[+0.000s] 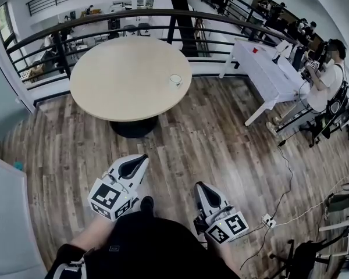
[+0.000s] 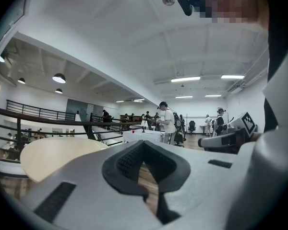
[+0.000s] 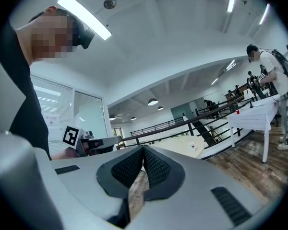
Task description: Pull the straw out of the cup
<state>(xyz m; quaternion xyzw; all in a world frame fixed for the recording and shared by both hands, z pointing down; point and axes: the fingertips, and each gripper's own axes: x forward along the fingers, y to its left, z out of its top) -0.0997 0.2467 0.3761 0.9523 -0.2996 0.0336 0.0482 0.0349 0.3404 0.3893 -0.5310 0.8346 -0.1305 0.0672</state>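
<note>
A small pale cup (image 1: 175,80) stands near the right edge of the round beige table (image 1: 116,83); it also shows small and far off in the right gripper view, cup (image 3: 192,146). A straw is too small to make out. Both grippers are held level over the wooden floor, well short of the table. My left gripper (image 1: 141,158) (image 2: 144,145) is shut with nothing between its pads. My right gripper (image 1: 199,186) (image 3: 143,150) is also shut and empty. Each gripper shows in the other's view, right gripper (image 2: 225,140) and left gripper (image 3: 93,143).
The table stands on a black pedestal (image 1: 134,127). A dark railing (image 1: 163,16) curves behind it. At right are a white-clothed table (image 1: 267,68), a standing person (image 1: 326,89), a floor cable (image 1: 286,173) and a power strip (image 1: 269,220).
</note>
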